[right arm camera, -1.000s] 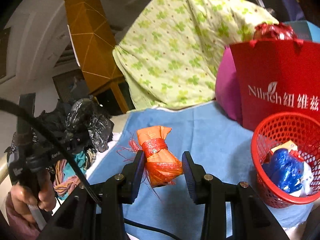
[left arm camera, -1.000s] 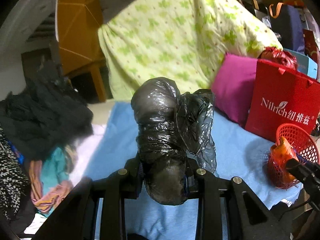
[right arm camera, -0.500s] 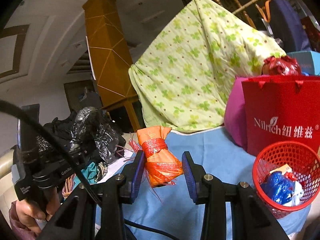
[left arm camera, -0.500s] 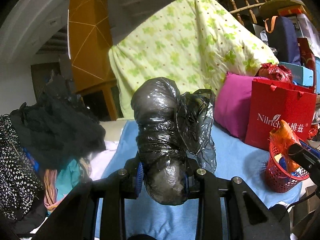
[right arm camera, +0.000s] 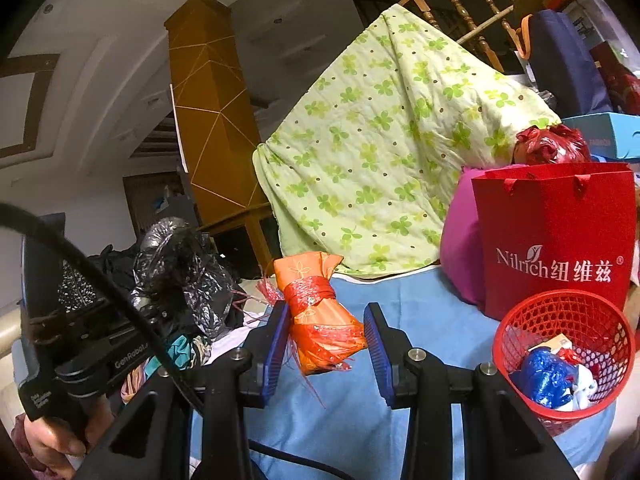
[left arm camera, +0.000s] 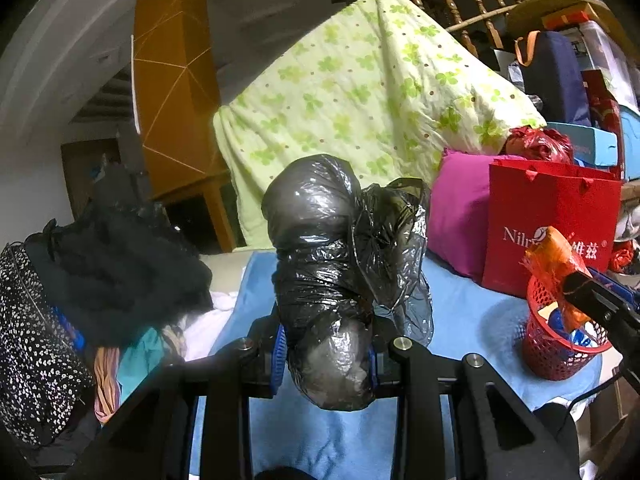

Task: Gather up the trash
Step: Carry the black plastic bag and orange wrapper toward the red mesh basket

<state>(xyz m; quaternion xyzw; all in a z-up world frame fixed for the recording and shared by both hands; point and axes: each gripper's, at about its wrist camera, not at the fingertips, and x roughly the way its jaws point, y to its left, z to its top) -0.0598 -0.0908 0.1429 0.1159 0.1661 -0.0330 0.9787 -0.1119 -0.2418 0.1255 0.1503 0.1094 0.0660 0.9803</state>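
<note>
A blue cloth point(right arm camera: 404, 308) covers the bed in front of me, with a green clover-print quilt point(right arm camera: 384, 140) draped behind it and a heap of dark clothes point(left arm camera: 100, 264) along its left edge. My left gripper point(left arm camera: 326, 354) is clamped tight around a black plastic bundle point(left arm camera: 320, 248), held upright above the cloth. My right gripper point(right arm camera: 326, 344) holds an orange packet tied with red string point(right arm camera: 320, 312) between its blue pads, also clear of the cloth. The red mesh basket point(right arm camera: 568, 316) stands at the cloth's right edge, just in front of a red paper bag point(right arm camera: 556, 232), with blue and white scraps already inside.
</note>
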